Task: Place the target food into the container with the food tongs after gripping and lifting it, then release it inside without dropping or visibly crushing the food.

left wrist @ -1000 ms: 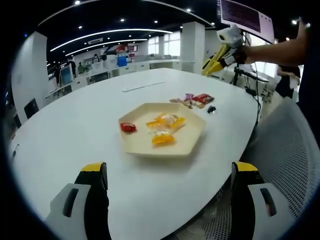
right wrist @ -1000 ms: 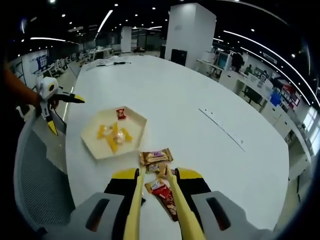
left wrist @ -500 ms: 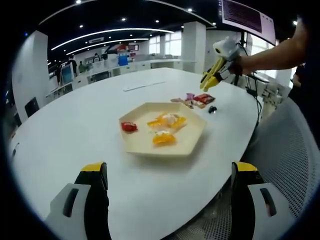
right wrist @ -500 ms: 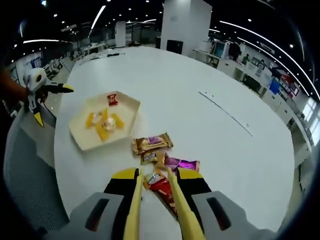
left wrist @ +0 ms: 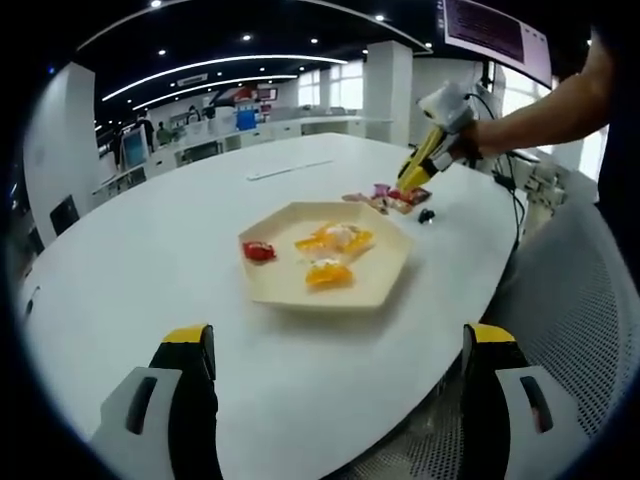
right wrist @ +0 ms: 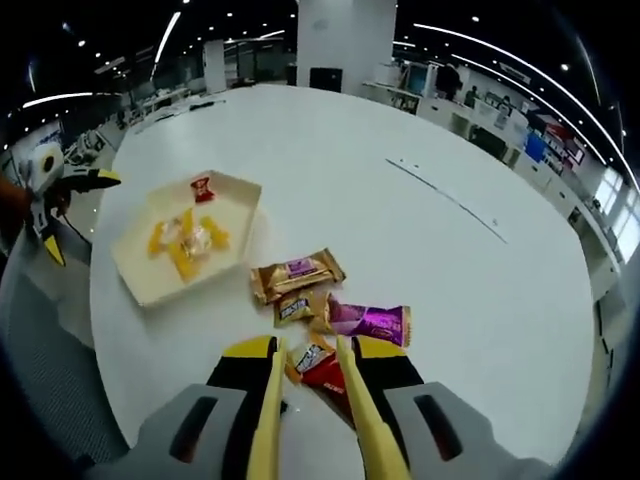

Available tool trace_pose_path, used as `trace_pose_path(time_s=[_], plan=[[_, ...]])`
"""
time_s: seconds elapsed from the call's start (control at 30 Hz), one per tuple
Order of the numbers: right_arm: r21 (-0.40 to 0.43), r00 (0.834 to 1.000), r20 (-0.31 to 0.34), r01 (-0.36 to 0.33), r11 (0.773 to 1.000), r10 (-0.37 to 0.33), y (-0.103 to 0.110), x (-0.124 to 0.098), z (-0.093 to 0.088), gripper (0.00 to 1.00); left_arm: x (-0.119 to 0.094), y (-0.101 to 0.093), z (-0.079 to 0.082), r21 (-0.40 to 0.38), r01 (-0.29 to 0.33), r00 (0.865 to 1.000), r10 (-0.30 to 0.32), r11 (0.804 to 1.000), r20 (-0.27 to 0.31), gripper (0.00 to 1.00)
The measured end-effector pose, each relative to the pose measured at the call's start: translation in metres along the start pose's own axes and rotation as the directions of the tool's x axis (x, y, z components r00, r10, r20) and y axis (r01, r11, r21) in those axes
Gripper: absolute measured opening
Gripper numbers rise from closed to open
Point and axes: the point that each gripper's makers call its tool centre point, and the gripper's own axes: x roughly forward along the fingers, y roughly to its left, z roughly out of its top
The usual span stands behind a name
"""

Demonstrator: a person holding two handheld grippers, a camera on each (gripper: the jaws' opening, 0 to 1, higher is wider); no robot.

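A: Your right gripper [right wrist: 305,352] drives the yellow tongs [right wrist: 350,420] — tips barely parted over the red snack [right wrist: 322,372], gripping nothing yet. Left gripper [left wrist: 340,400] gapes wide, empty.

B: Squeeze hard and you crush it — loosely, it drops before the tray [right wrist: 135,285].

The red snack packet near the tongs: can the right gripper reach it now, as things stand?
Probably yes. The right gripper holds yellow tongs, whose tips flank the red snack packet on the white table. Nothing lies between them. The purple packet sits just beyond.
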Motion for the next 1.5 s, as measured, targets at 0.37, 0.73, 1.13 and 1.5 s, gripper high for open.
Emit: trace_pose_path(time_s=[0.37,0.73,1.13,1.5], plan=[[0.025,0.999,-0.030,0.022,0.999,-0.021,-0.001,0.012,-0.009,0.29,0.000,0.000,-0.001,0.000,0.001,1.000,-0.001,1.000,-0.004,0.99],[-0.072,0.998,-0.043,-0.047,0.996,0.044,0.011,0.008,-0.014,0.29,0.000,0.000,-0.001,-0.002,0.001,1.000,-0.001,1.000,-0.001,0.99],[-0.108,0.995,-0.043,-0.090,0.990,0.086,0.022,0.010,-0.011,0.28,0.000,0.000,0.000,-0.004,0.002,1.000,-0.002,1.000,0.002,0.99],[0.068,0.998,-0.044,-0.046,0.997,0.049,0.016,0.012,-0.012,0.29,0.000,0.000,0.000,-0.003,0.001,1.000,-0.001,1.000,0.004,0.99]])
